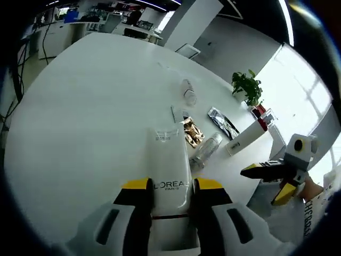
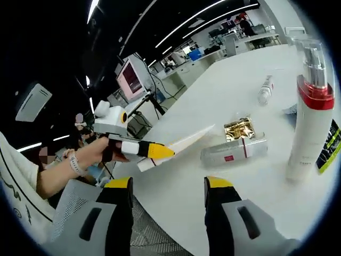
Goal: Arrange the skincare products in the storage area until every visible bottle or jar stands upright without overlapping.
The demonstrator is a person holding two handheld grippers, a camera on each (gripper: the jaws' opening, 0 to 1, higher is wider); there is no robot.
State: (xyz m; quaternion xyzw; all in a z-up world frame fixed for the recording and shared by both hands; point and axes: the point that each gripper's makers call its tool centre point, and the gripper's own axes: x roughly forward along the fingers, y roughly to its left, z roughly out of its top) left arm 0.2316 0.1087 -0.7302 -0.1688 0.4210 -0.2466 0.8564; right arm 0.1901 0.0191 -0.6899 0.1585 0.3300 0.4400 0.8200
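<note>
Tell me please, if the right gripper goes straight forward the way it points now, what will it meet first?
Probably the clear bottle lying on the white table, just beyond the open right gripper. The gold packet lies behind it. Depth is hard to judge, and the gripper may pass above it.

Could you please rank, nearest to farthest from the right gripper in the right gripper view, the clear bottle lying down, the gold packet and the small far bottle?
1. Clear bottle, lying just beyond the right gripper.
2. Gold packet, directly behind it.
3. Small bottle, farther up the table.
</note>
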